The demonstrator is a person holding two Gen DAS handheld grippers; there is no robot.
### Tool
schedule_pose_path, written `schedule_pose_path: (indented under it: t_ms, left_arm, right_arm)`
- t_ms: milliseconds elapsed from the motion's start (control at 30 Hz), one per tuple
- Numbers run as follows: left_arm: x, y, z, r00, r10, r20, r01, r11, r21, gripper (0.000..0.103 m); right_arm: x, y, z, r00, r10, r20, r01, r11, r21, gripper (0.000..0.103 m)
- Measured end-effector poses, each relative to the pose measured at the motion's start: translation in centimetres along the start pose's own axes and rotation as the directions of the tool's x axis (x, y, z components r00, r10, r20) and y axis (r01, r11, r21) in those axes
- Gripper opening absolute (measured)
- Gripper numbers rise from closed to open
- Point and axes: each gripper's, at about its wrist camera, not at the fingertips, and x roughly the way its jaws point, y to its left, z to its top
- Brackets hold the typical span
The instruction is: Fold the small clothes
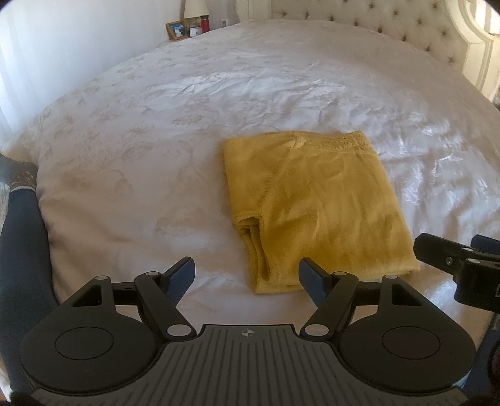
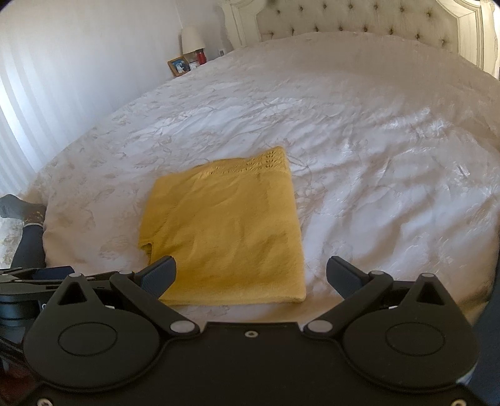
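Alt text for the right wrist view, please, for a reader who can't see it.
A folded yellow knit garment lies flat on a white bedspread, just beyond the open, empty right gripper. A tufted headboard stands behind.

— What do the tools look like?
— The left gripper [image 1: 247, 278] is black, with two round discs, silver rivets, dark blue ribbed fingers [image 1: 180, 276] and a grey grooved plate bearing a small cross mark. The right gripper [image 2: 250, 276] matches, but its plate is plain black with one screw.
— And the person?
— A dark navy trouser leg [image 1: 23, 250] and a patterned sock [image 1: 18, 175].
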Motion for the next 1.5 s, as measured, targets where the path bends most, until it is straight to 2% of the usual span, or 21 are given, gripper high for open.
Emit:
schedule_pose_path:
  t_ms: [1500]
  left_arm:
    - [0.1, 0.4, 0.0, 1.000, -0.005, -0.011, 0.005, 1.000, -0.009, 0.072]
  right_arm:
    - [-0.1, 1.3, 0.3, 0.999, 0.034, 0.005, -0.034, 0.999, -0.022, 0.102]
